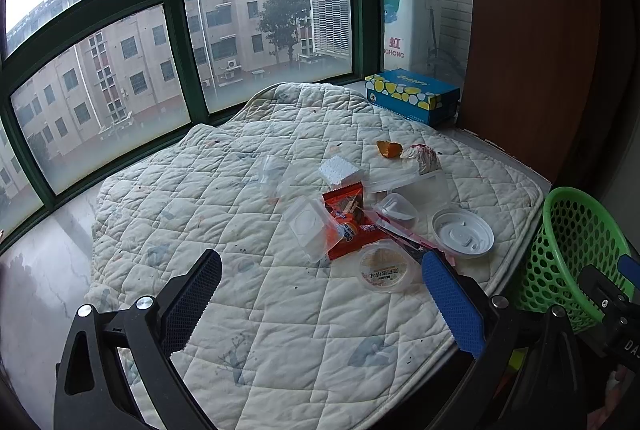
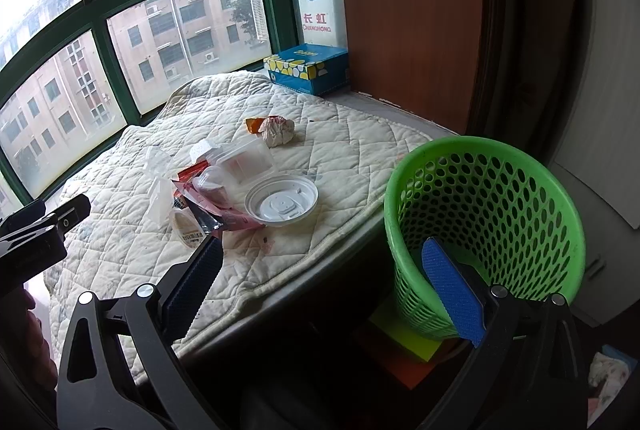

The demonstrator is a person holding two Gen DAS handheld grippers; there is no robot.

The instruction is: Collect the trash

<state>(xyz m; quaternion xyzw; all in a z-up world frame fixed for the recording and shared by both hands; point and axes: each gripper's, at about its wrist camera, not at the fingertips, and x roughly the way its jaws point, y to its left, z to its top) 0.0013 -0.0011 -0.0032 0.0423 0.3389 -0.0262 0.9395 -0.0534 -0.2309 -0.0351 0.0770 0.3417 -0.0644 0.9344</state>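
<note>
Left wrist view. Item: trash heap on the quilted pad point(image 1: 248, 310), all placed here relative to the green basket point(image 1: 576, 246).
- Left gripper point(image 1: 324, 306): jaws wide apart, nothing between them, tilted down at the pad.
- Round tub point(image 1: 385, 267): nearest piece, just ahead of the left gripper's blue pad, toward the basket side.
- White lid point(image 1: 463, 233): closest piece to the basket, near the pad's edge.
- Orange wrapper point(image 1: 348, 222): long axis running away from the fingers; far side of the tub from the basket.
- Right gripper point(image 2: 322, 294): jaws wide apart, empty, straddling the basket's rim; heap lies up and left of it.
Judgement: left hand nearer the trash, right nearer the basket.
</note>
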